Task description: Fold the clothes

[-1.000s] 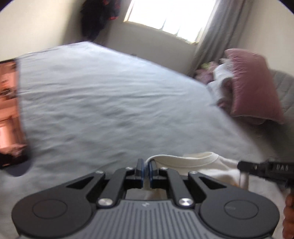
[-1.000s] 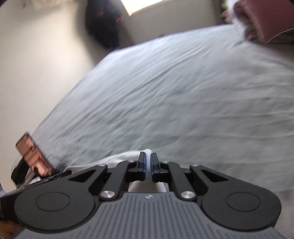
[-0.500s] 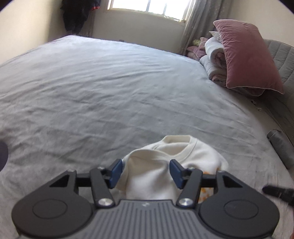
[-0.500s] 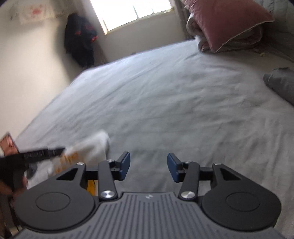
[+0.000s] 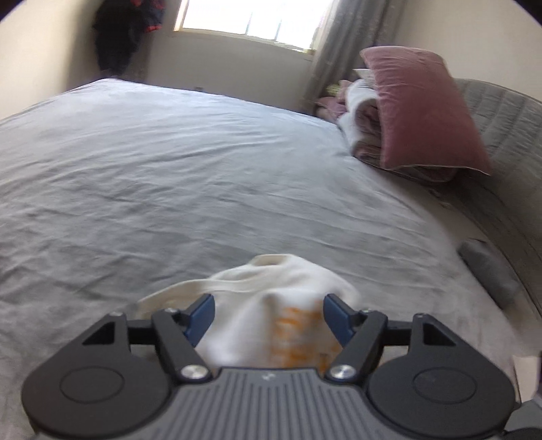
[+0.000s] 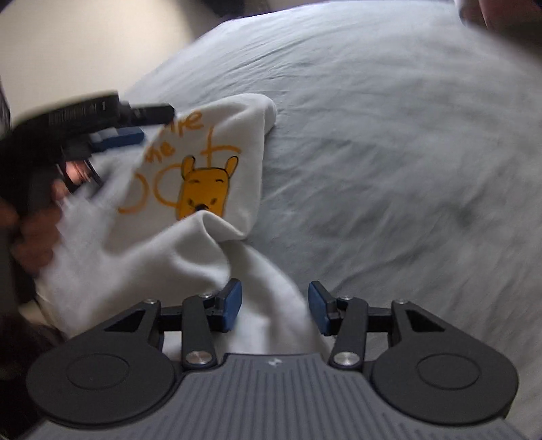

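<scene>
A cream sweatshirt (image 5: 267, 304) with an orange bear print lies crumpled on the grey bed (image 5: 169, 176), near its front edge. My left gripper (image 5: 267, 314) is open, its blue pads on either side of the cloth without pinching it. In the right wrist view the sweatshirt (image 6: 189, 203) shows the bear print face up, and a fold of it runs between the open pads of my right gripper (image 6: 274, 309). The left gripper (image 6: 115, 125) also shows there at the left, over the garment's top edge.
A pink pillow (image 5: 423, 108) leans on folded blankets (image 5: 359, 115) at the bed's far right, by a grey padded headboard (image 5: 501, 142). A grey rolled item (image 5: 487, 274) lies at the right edge. A window and curtain are at the back; dark clothes (image 5: 125, 30) hang at the far left.
Both grippers were shut on the sweatshirt a second ago, then opened and let it drop onto the bed. The right gripper has since swung left over the garment.
</scene>
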Demonstrator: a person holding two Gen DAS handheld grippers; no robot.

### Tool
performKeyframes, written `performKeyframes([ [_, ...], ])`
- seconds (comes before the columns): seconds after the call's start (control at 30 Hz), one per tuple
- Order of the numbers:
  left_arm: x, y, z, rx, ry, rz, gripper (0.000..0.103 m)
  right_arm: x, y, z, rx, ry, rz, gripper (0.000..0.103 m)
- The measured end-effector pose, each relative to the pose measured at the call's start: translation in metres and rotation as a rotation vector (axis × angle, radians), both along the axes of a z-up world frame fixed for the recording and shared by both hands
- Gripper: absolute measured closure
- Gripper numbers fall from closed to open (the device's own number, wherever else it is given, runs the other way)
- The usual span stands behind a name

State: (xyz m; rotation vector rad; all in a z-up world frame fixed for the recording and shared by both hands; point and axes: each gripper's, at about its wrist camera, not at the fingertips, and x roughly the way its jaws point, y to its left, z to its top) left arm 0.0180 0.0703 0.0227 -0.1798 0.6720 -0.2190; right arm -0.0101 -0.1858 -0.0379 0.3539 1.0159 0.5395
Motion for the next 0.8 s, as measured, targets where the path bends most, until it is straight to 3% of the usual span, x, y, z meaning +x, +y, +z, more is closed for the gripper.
performKeyframes([
  [0.1,-0.004,-0.007,0.003,0.009,-0.017,-0.040,0.026,-0.006,-0.006,-0.004,0.159,0.057,-0.042,0.054],
  [0.23,-0.008,-0.013,0.005,0.039,-0.020,-0.062,0.024,-0.019,0.011,-0.004,0.221,0.077,-0.024,0.055],
  [0.33,-0.012,-0.012,0.006,0.055,-0.021,-0.051,0.023,-0.028,0.034,-0.001,0.210,0.070,0.018,0.055],
  [0.6,-0.022,0.003,0.015,0.009,-0.037,-0.106,0.019,-0.029,0.092,-0.002,0.201,0.089,0.101,0.055],
  [0.8,-0.024,-0.001,0.000,0.103,0.003,-0.159,0.019,-0.020,0.115,-0.017,0.252,0.159,0.102,0.053],
])
